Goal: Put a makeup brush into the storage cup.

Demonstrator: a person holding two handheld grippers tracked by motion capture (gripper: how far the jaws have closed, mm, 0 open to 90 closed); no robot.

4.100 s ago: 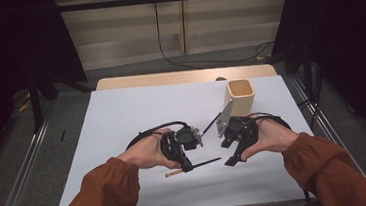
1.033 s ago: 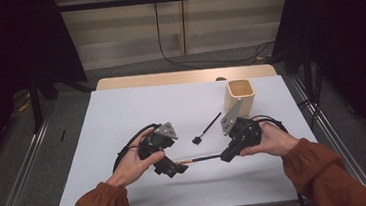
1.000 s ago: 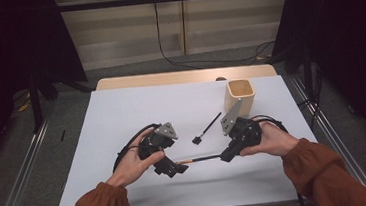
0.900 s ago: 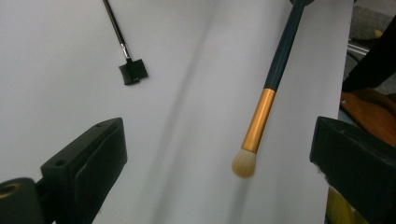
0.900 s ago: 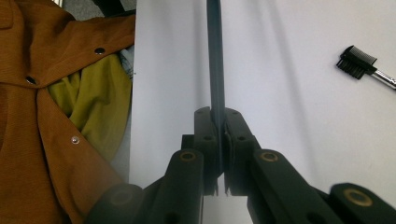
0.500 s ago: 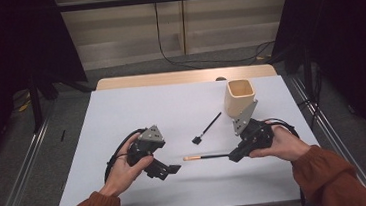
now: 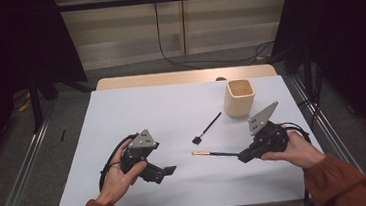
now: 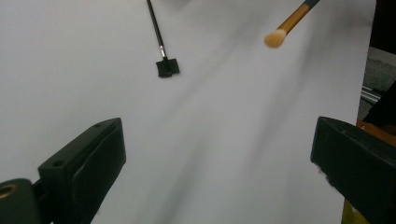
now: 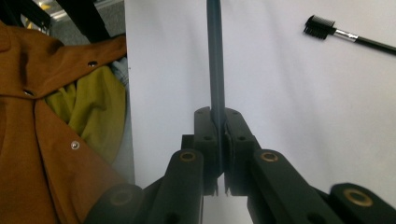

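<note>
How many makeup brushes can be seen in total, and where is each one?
2. One brush is clamped in the right tool; the other, a comb brush, lies on the table beside the cup.

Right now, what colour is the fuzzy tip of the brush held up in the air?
The brush tip is pale yellow-orange, clearest in the left gripper view.

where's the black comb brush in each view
High view: the comb brush lies mid-table, between the cup and the brush held in the right tool.
Left gripper view: top, left of centre, head down.
Right gripper view: top right corner.
Shared landmark: the held brush, with its tan tip and dark handle.
</note>
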